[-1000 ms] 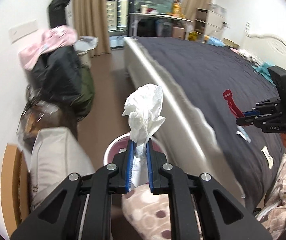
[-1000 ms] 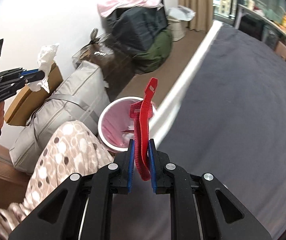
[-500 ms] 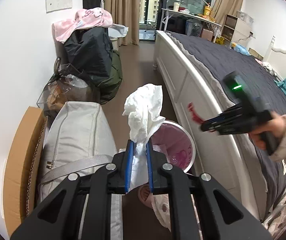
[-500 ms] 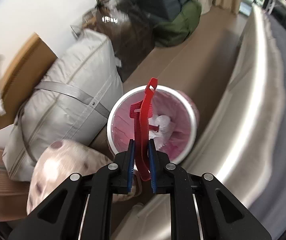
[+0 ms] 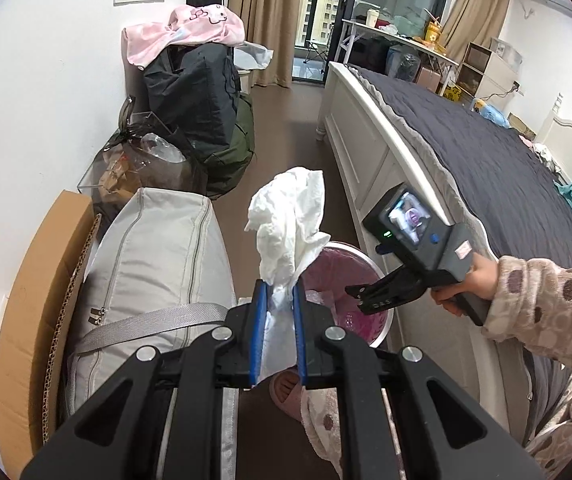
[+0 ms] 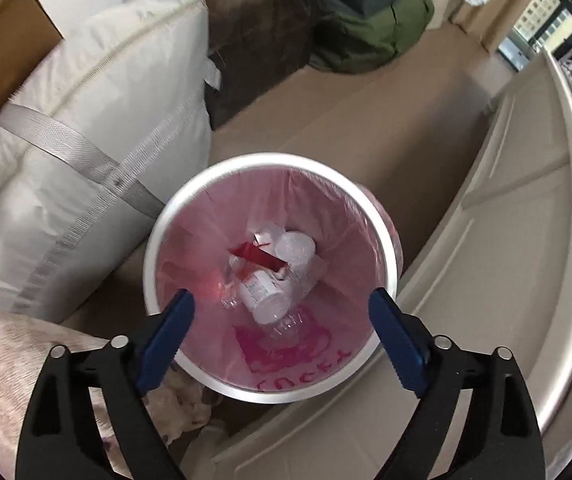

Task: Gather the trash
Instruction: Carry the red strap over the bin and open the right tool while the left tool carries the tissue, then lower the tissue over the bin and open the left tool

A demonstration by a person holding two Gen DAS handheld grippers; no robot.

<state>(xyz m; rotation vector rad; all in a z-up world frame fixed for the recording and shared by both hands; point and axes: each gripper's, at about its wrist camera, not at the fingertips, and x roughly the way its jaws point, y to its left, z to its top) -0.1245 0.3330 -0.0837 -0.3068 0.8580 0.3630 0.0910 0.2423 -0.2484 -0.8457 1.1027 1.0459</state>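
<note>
My left gripper (image 5: 279, 294) is shut on a crumpled white tissue (image 5: 290, 224) and holds it up above the floor, just left of the trash bin (image 5: 370, 264). The bin, white-rimmed with a pink liner, stands between a grey bag and the bed. My right gripper (image 6: 282, 304) is open and empty, right above the bin (image 6: 158, 240). The red strap (image 6: 256, 256) lies inside the bin on clear plastic bottles (image 6: 266, 292). The right gripper also shows in the left wrist view (image 5: 356, 292), over the bin's mouth.
A grey zipped storage bag (image 5: 154, 256) and flat cardboard (image 5: 38, 308) lie left of the bin. Dark bags (image 5: 194, 100) pile against the wall. The white bed frame (image 5: 366, 152) with a dark cover runs along the right. My slippered foot (image 5: 286, 390) is below.
My right gripper has moved over the bin and opened; the red strap has dropped into the bin. My left gripper still holds the tissue and has shifted a little.
</note>
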